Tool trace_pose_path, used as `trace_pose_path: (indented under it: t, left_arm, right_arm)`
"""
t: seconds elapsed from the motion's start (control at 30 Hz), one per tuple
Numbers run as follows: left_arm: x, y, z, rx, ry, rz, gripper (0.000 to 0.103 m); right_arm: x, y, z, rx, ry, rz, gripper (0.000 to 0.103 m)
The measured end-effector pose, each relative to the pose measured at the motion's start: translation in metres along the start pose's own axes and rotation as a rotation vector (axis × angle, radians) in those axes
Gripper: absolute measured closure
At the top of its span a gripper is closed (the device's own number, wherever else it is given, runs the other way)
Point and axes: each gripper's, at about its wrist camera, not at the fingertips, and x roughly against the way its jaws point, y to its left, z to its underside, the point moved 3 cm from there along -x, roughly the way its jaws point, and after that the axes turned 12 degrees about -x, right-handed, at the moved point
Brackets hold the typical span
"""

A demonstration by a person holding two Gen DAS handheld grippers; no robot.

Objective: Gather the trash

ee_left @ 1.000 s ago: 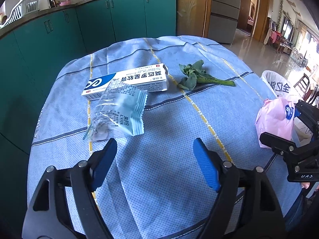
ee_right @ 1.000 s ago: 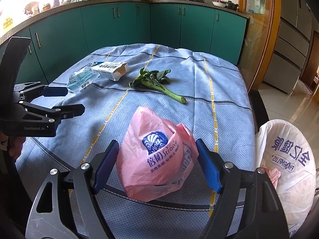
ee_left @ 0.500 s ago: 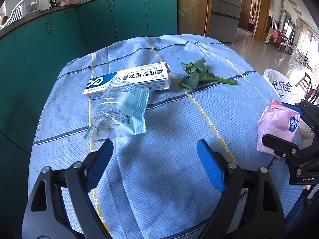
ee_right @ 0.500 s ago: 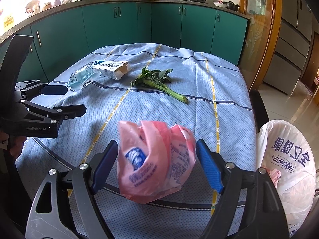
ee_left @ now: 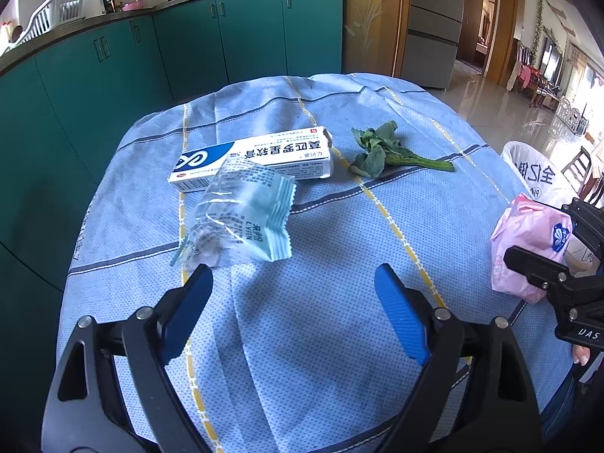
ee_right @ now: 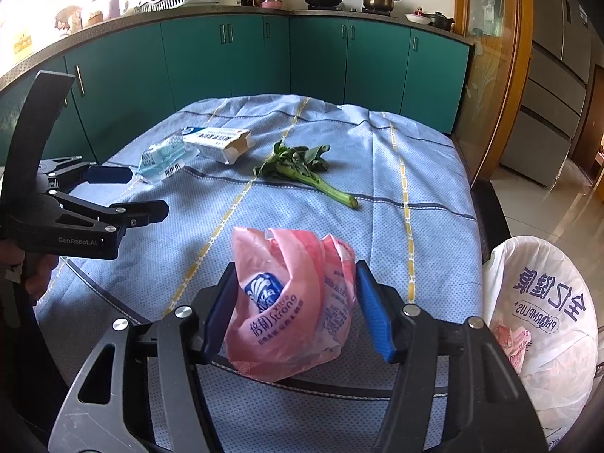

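Both my wrist cameras look steeply down, close over the table (ee_left: 309, 339); both catch the medicine box (ee_right: 219, 143).

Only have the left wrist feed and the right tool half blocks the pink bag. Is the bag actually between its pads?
Observer: Yes. In the right wrist view the pink bag sits between the pads of the right tool. Its jaws are closing and both pads touch the bag.
Operator: White bag beside the table, is it empty?
Observer: No. The white bag stands open, with crumpled pink pieces inside.
Operator: Anything lying between the pink bag and the white one?
Observer: Nothing. Only bare tablecloth up to the table's edge.
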Motion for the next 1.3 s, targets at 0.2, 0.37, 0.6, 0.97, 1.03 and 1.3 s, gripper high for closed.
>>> trace_pose_path:
  t: [0.2, 0.37, 0.6, 0.97, 1.03, 1.3]
  left_arm:
    - [0.001, 0.002, -0.001, 0.005, -0.005, -0.004, 0.014]
    - [0.001, 0.003, -0.001, 0.004, -0.006, -0.001, 0.013]
    - [0.000, 0.004, 0.001, 0.010, -0.004, 0.030, 0.007]
    - [-0.016, 0.033, -0.009, 0.171, -0.032, 0.032, 0.006]
    - [-0.022, 0.044, -0.016, 0.205, -0.048, 0.026, 0.006]
    - [-0.050, 0.062, -0.019, 0.289, -0.035, 0.050, 0.010]
  right_arm:
    - [-0.002, -0.004, 0.000, -0.020, 0.011, 0.011, 0.042]
    - [-0.002, -0.005, -0.001, -0.028, 0.006, 0.017, 0.042]
    - [-0.004, -0.010, -0.001, -0.047, 0.014, 0.029, 0.042]
    - [-0.006, -0.017, -0.001, -0.068, 0.020, 0.032, 0.042]
    - [-0.007, -0.017, -0.001, -0.069, 0.022, 0.032, 0.042]
    - [-0.006, -0.017, 0.000, -0.069, 0.022, 0.030, 0.042]
